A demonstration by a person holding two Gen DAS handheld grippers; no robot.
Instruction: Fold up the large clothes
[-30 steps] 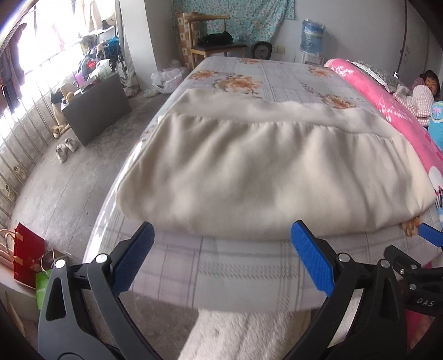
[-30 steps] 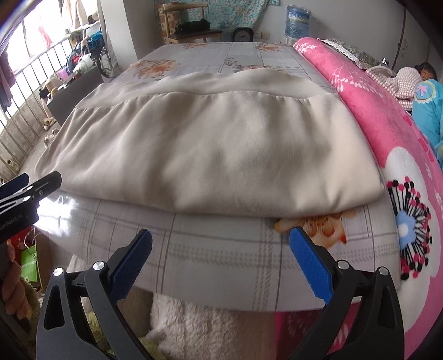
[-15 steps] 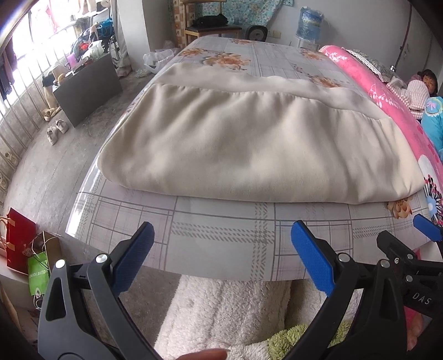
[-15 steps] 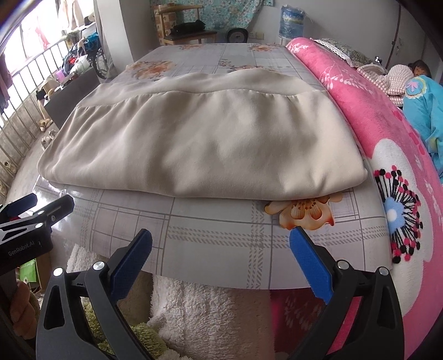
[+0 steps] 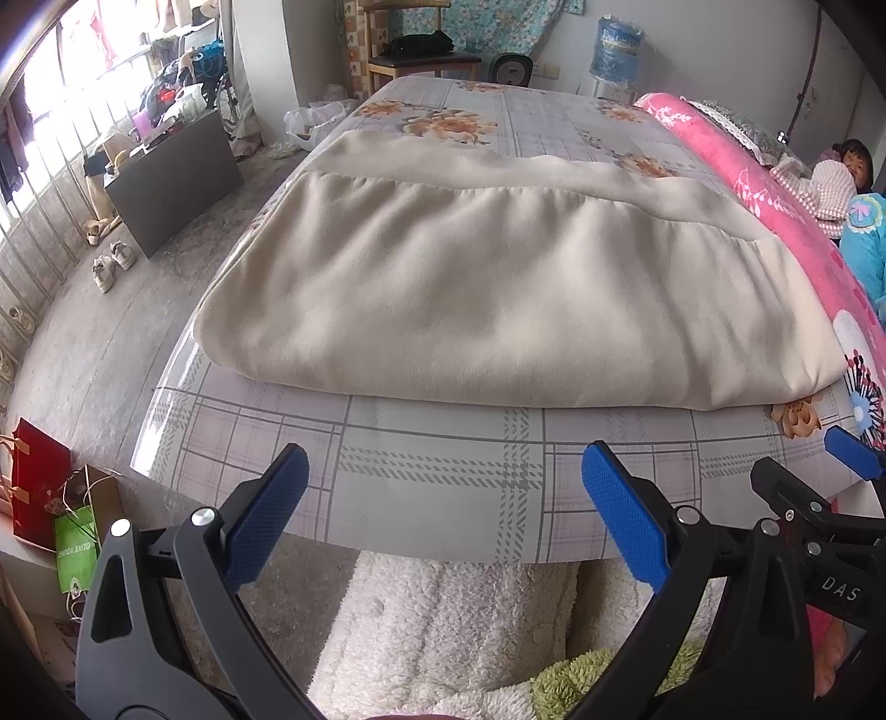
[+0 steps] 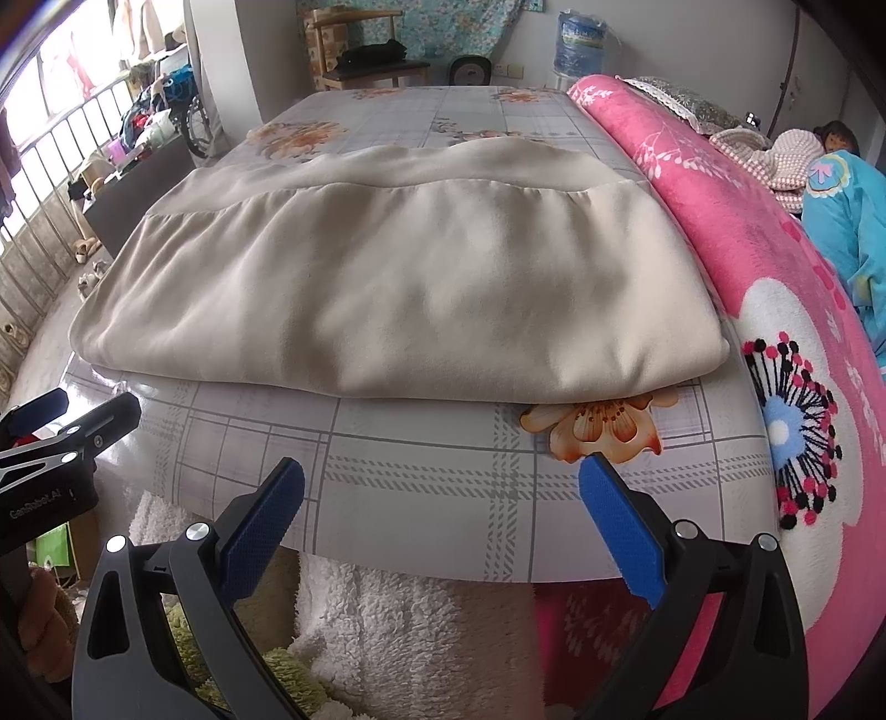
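A plaid, flower-printed table [image 5: 443, 482] has a pink blanket [image 6: 736, 232] along its right edge. On the floor to the left stand a dark box [image 5: 171, 177], shoes [image 5: 111, 266] and a red bag [image 5: 39, 493]. A water jug [image 5: 617, 50] stands by the far wall.

Bright daylight, sharp fisheye views

The window [image 5: 50, 105] at upper left is blown out; edges bend and darken; the tablecloth [image 5: 421, 482] shows glare.

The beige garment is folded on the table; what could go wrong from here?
1. The beige garment lies near the glossy tablecloth's front edge; a pull toward that edge might slide it off.
2. Both hand-held grippers, left and right, are open and hold nothing; a shallow pinch may catch only the top layer and undo the fold.
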